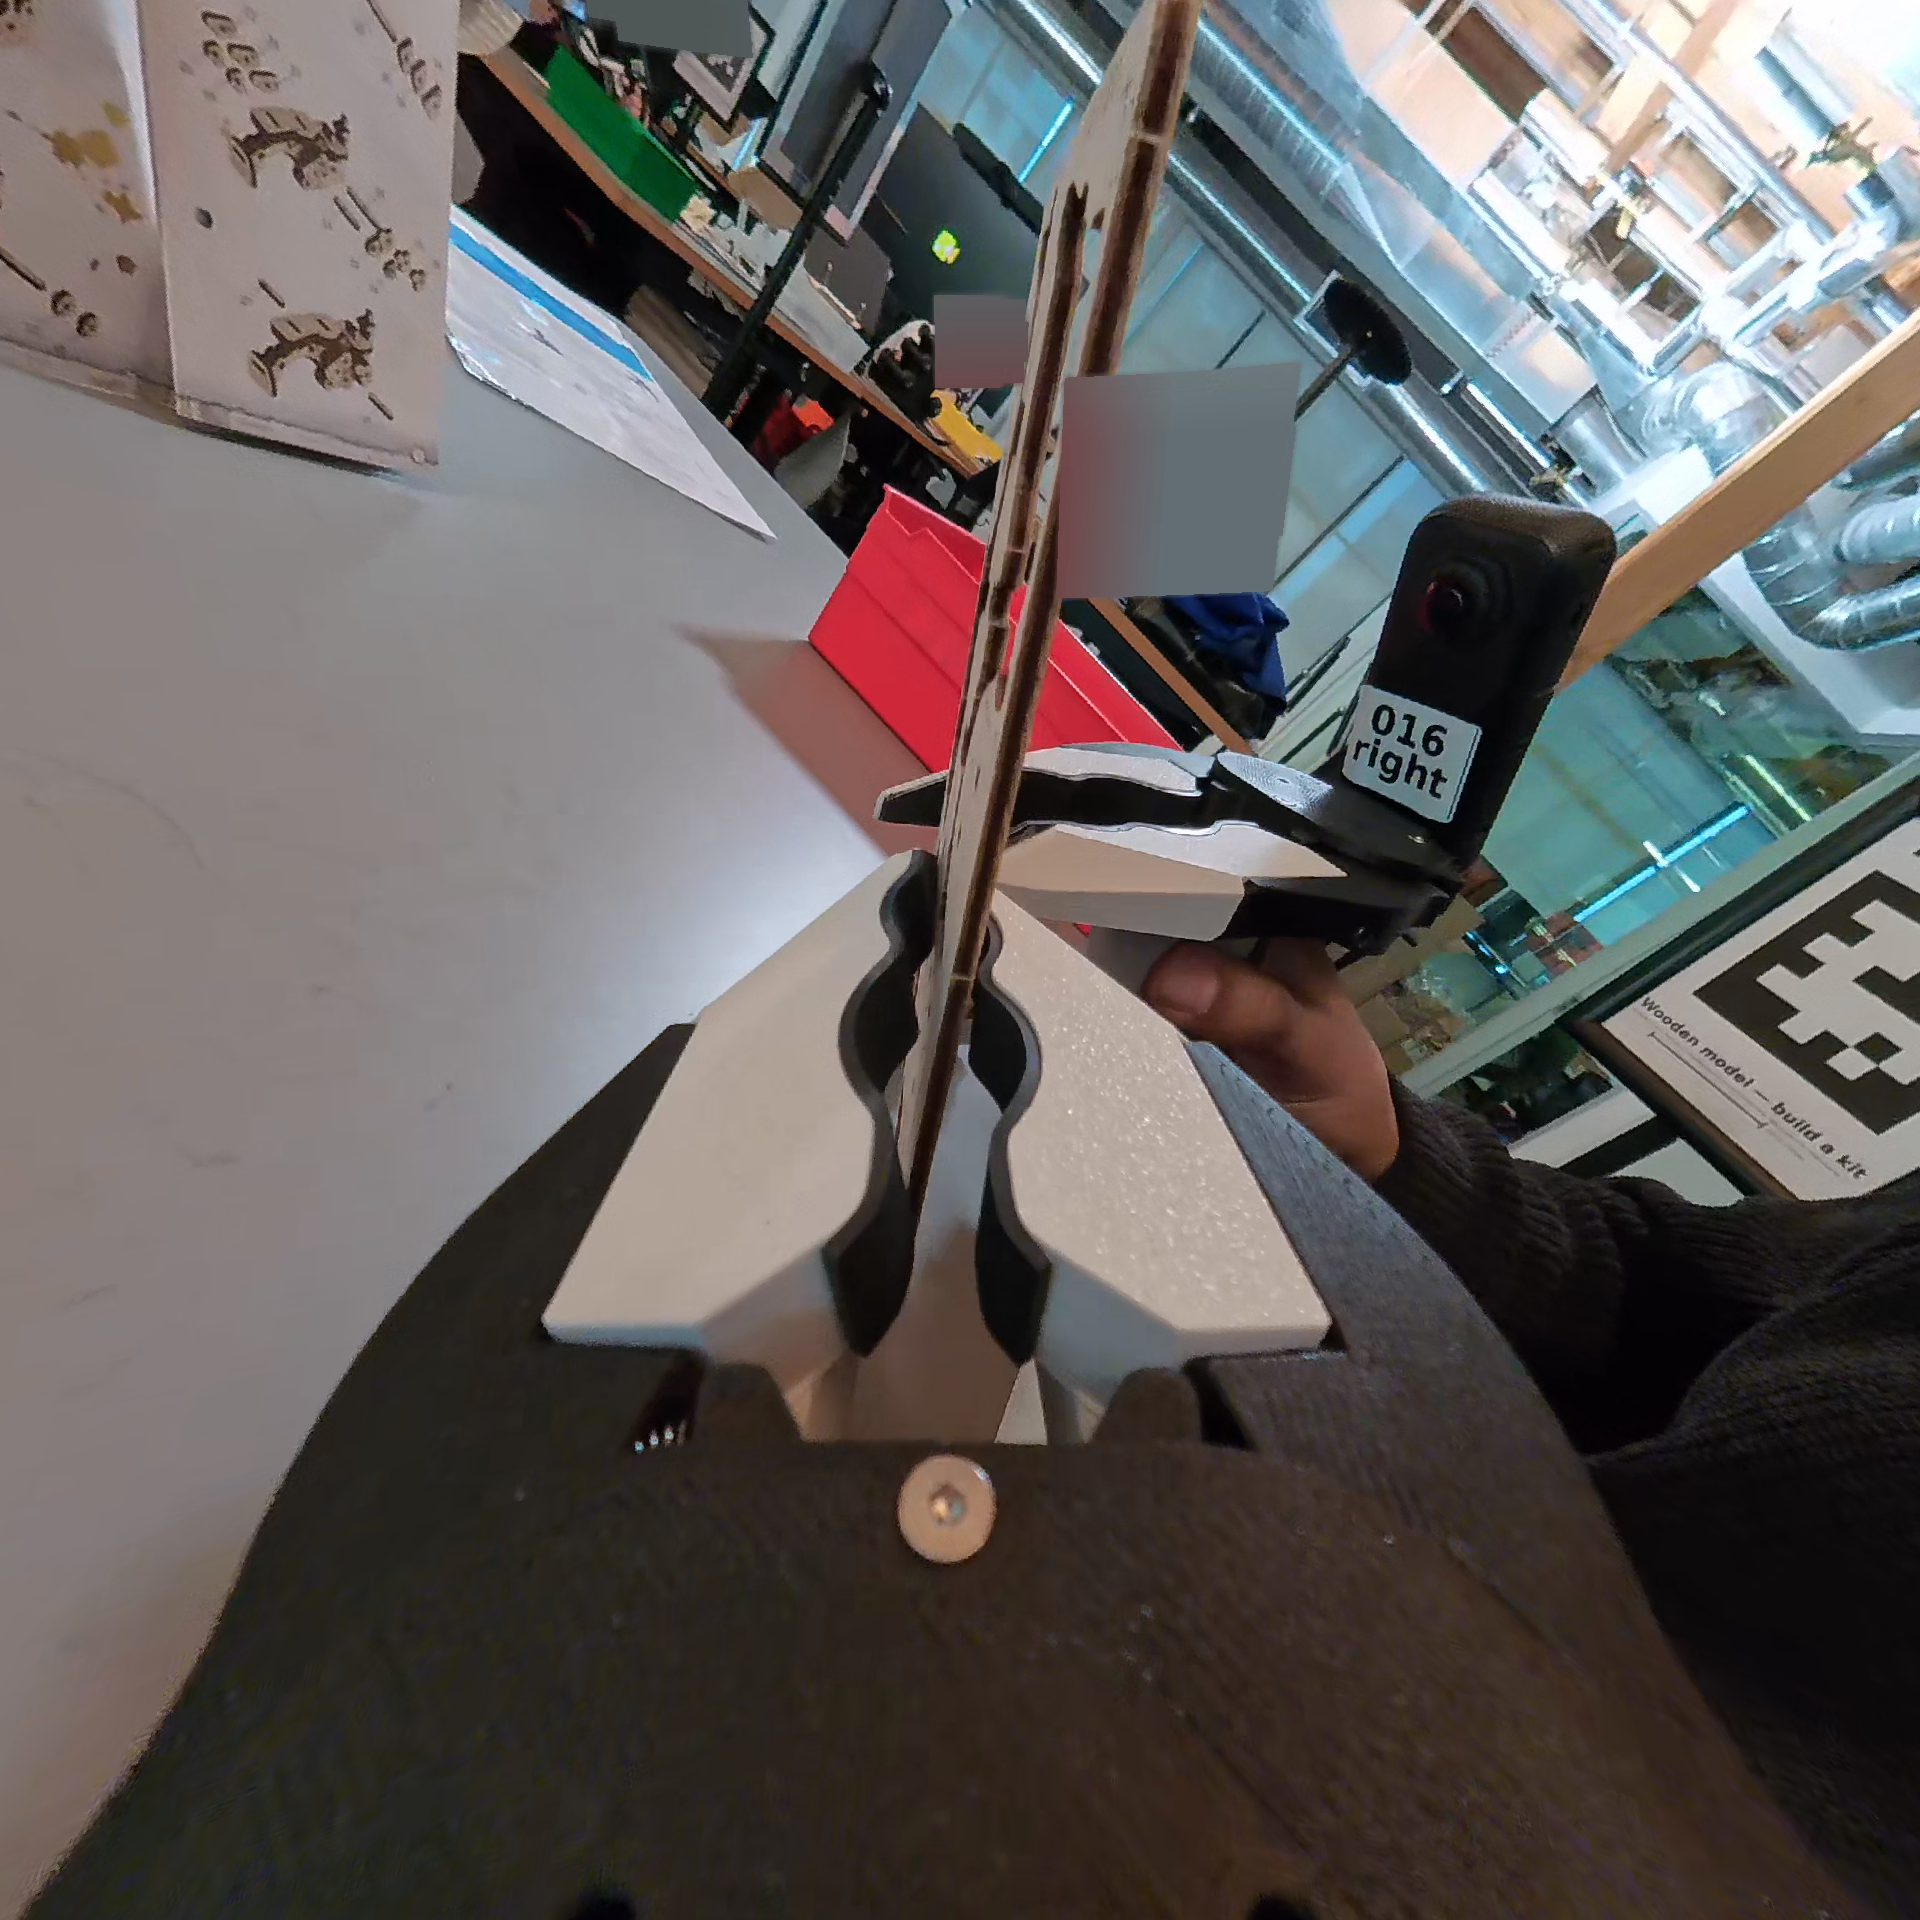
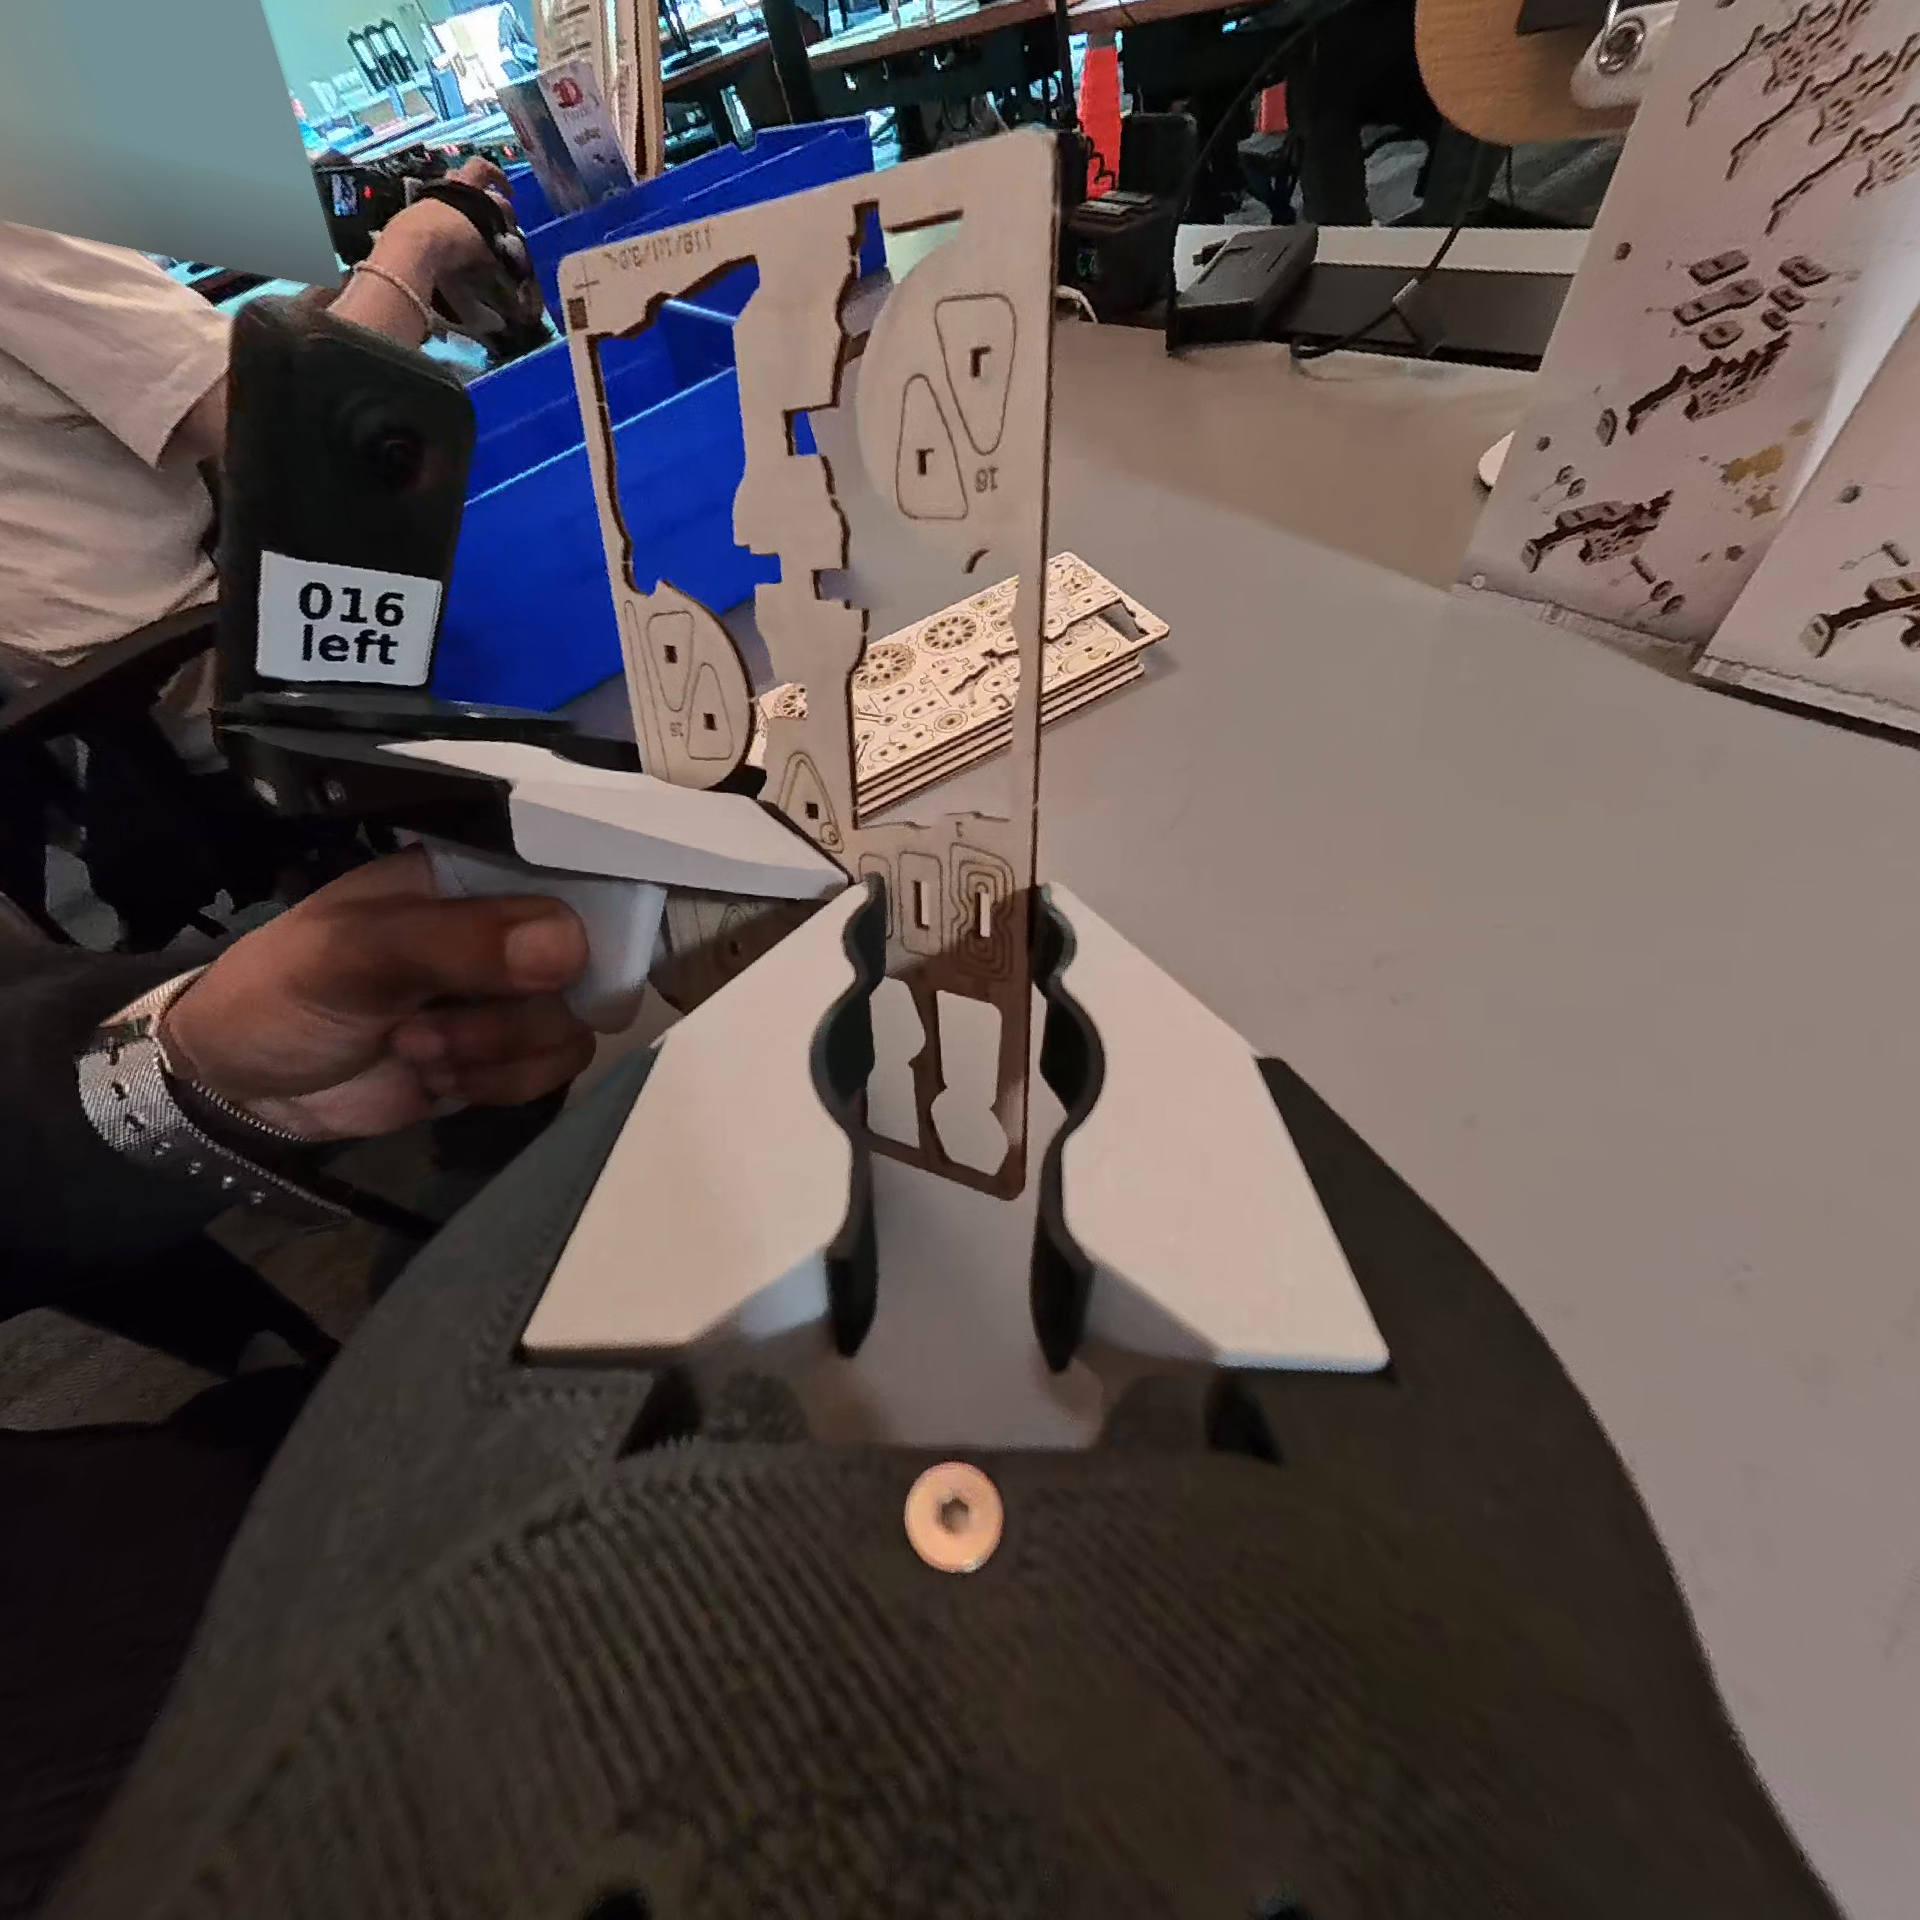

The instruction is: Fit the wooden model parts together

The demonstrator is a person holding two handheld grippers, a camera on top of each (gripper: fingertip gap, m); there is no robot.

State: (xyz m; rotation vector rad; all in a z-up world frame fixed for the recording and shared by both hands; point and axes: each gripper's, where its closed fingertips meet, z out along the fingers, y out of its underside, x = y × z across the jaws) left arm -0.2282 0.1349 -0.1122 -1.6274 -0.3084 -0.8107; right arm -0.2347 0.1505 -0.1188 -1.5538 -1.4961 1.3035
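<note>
A thin laser-cut wooden sheet (image 2: 935, 343) with several outlined parts and empty cut-outs stands upright above the grey table (image 1: 364, 779). In the left wrist view it shows edge-on (image 1: 1023, 499). My left gripper (image 1: 940, 914) is shut on its lower edge; it also shows in the right wrist view (image 2: 831, 883), coming in from the left. My right gripper (image 2: 956, 904) is open, its tips at the lower face of the sheet. One finger passes beside the sheet's right edge and the other ends at its face. The right gripper also shows in the left wrist view (image 1: 966, 842).
A stack of more wooden sheets (image 2: 997, 665) lies flat on the table behind. A blue bin (image 2: 582, 520) stands far left, a red bin (image 1: 914, 634) at the table edge. Instruction pages (image 2: 1714, 343) stand at the right. A person sits beyond the blue bin. My two grippers' fingertips are within a few centimetres of each other.
</note>
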